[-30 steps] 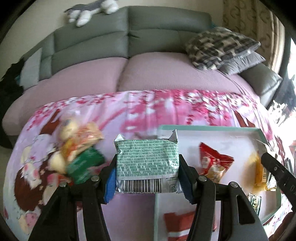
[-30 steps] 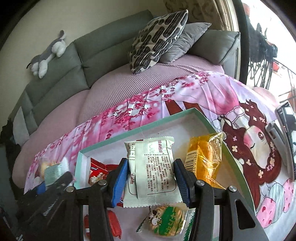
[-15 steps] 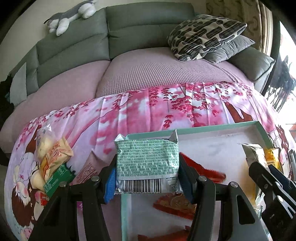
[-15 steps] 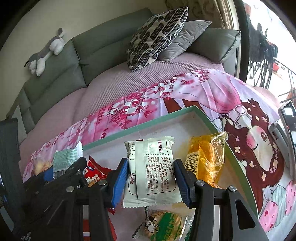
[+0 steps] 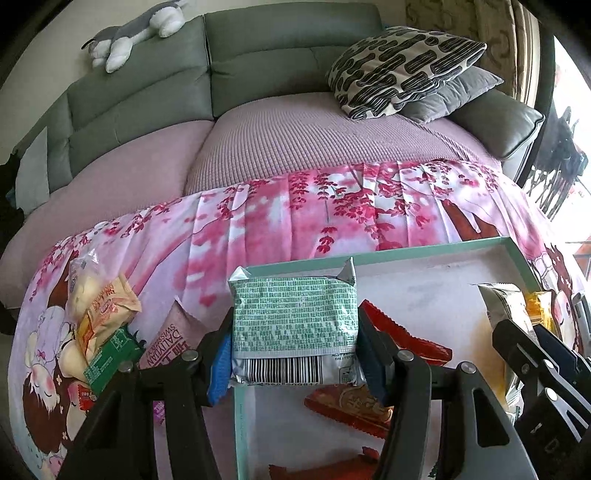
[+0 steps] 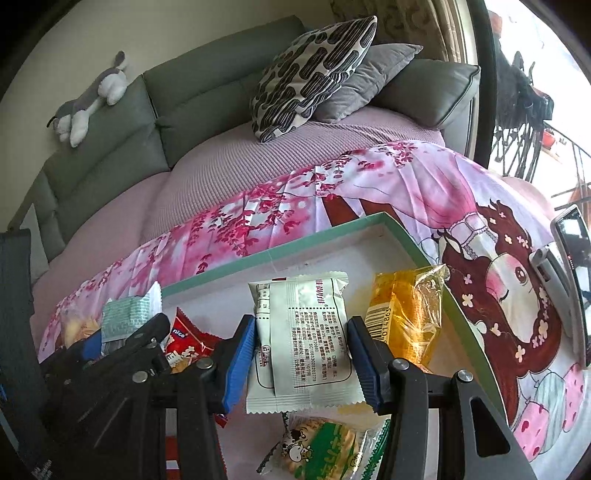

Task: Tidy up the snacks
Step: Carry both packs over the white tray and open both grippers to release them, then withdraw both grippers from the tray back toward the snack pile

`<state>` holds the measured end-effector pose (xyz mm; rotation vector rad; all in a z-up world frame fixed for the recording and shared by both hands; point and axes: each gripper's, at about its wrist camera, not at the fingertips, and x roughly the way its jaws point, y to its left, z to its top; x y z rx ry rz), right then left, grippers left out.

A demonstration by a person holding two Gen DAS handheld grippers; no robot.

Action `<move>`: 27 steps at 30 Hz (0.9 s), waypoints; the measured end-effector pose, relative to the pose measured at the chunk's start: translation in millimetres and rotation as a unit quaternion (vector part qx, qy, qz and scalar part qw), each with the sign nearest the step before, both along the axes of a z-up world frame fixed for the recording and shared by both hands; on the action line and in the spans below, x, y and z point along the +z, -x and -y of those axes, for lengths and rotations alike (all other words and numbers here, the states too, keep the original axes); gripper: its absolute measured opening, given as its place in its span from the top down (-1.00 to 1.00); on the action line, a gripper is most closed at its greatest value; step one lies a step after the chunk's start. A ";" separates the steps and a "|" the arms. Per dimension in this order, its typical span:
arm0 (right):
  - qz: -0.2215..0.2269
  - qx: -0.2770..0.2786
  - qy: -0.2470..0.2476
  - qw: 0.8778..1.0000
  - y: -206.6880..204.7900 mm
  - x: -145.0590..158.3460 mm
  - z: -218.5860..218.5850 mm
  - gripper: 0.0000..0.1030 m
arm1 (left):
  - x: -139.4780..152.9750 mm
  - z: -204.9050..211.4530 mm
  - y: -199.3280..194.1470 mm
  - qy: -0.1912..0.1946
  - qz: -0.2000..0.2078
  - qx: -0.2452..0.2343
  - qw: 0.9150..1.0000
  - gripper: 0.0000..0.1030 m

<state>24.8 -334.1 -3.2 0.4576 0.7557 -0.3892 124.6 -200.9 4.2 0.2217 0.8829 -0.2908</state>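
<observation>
My left gripper [image 5: 293,354] is shut on a green-and-silver snack packet [image 5: 293,325], held above the near left corner of a teal-rimmed white tray [image 5: 424,249]. My right gripper [image 6: 301,354] is shut on a white snack packet [image 6: 301,339] over the same tray [image 6: 280,251]. In the tray lie red packets [image 5: 402,339], a yellow packet [image 6: 406,317] and a green cow-print packet [image 6: 325,450]. Each gripper shows in the other's view: the right gripper [image 5: 543,369] at the right edge, the left gripper [image 6: 122,343] with its green packet [image 6: 127,314] at the left.
Loose snacks [image 5: 99,325] and a pink packet [image 5: 168,343] lie on the pink flowered cloth [image 5: 295,206] left of the tray. Behind it stands a grey sofa [image 5: 258,59] with cushions [image 5: 399,70] and a plush toy [image 5: 136,33]. A phone on a stand [image 6: 570,273] sits at the right.
The left gripper carried the green packet to the right, from over the cloth beside the loose snacks to over the tray's left corner. The right gripper kept still with the white packet.
</observation>
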 end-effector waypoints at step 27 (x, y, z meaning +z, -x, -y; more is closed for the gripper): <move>0.002 -0.004 -0.011 1.000 -0.5 -4.3 3.8 -1.00 | 9.1 -26.6 -9.3 0.052 -0.014 0.038 0.998 -0.87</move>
